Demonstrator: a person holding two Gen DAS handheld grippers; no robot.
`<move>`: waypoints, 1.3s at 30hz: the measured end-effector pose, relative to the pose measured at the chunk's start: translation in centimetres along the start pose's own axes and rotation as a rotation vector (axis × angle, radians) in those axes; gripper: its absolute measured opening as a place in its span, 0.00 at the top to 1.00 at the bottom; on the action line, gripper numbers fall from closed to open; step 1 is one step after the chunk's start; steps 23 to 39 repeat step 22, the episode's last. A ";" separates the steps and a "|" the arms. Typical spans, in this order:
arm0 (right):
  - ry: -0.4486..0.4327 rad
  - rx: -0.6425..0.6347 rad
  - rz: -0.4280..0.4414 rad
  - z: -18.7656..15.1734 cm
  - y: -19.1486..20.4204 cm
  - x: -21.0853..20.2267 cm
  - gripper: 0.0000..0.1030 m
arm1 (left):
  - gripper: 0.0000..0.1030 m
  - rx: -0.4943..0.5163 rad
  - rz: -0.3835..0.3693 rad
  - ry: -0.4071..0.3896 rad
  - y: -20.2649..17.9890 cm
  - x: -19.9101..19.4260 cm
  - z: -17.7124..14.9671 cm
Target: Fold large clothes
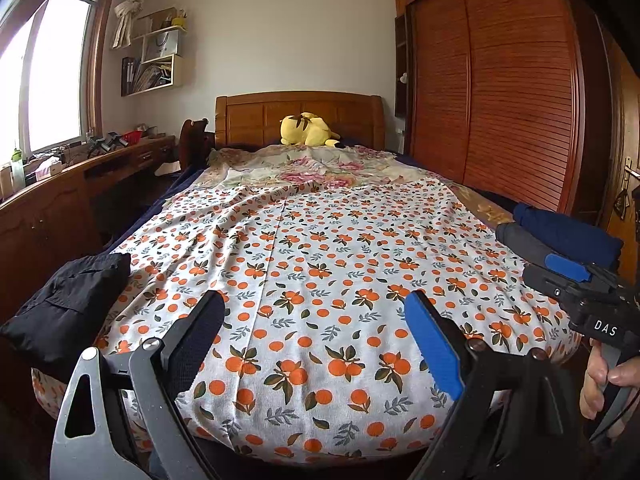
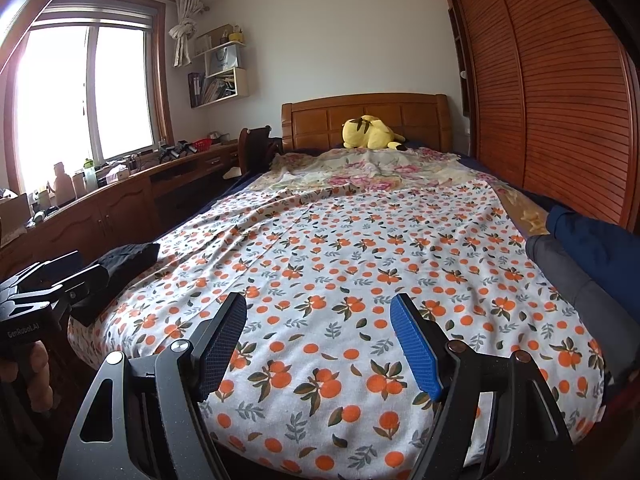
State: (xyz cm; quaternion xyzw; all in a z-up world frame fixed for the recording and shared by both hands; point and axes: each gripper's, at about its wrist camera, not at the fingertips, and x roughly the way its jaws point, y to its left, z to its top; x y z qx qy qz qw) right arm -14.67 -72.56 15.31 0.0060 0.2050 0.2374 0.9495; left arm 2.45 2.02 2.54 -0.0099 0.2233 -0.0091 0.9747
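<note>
**Both grippers hovering at the foot of the bed, nothing grabbed**

The orange-print sheet (image 1: 320, 264) is spread flat over the bed, a bit wrinkled toward the headboard (image 1: 298, 114); the left gripper (image 1: 316, 340) hangs over its near edge with jaws spread wide, holding nothing; same deal for the right gripper (image 2: 320, 344), wide and empty; a black garment (image 1: 68, 304) lies on the left corner, folded dark blue clothes (image 2: 592, 248) on the right edge; yellow plush (image 1: 308, 130) up top.

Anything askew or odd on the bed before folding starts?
Nothing damaged or spilled. The orange-print white sheet lies spread but creased toward its far left. A crumpled black garment overhangs the bed's left edge. Left gripper and right gripper are open, holding nothing.
</note>
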 end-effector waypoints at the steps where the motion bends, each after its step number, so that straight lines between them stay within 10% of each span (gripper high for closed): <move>1: -0.001 0.001 0.000 0.0 0.0 0.0 0.26 | 0.11 0.000 0.000 0.000 0.0 0.0 0.0; 39: -0.003 0.007 0.001 -0.1 0.1 0.1 0.26 | 0.11 -0.010 0.001 0.012 0.3 0.3 -0.1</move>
